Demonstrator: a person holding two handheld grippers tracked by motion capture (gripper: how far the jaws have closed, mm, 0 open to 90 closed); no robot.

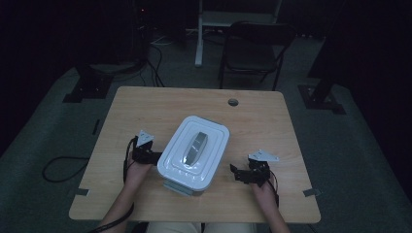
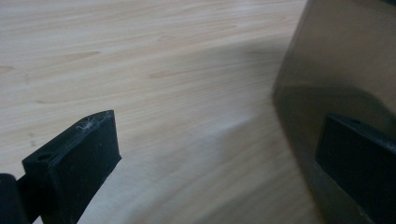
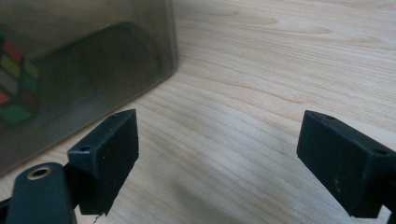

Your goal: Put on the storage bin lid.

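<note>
A storage box with a white lid (image 1: 194, 150) and a grey handle (image 1: 196, 147) sits on the wooden table (image 1: 145, 104). Its smoky translucent wall (image 3: 79, 70) shows a multicoloured puzzle cube (image 3: 16, 84) inside. My left gripper (image 1: 154, 158) is at the box's left side, open, with the right jaw close against the box wall (image 2: 336, 70). To the right of the box my right gripper (image 1: 235, 172) stands open, apart from it, nothing between its jaws.
A cable hole (image 1: 233, 102) lies in the table near the far edge. Behind the table stand a folding chair (image 1: 255, 51) and a white stand leg (image 1: 199, 34). Bare wood stretches beyond the box toward the far edge.
</note>
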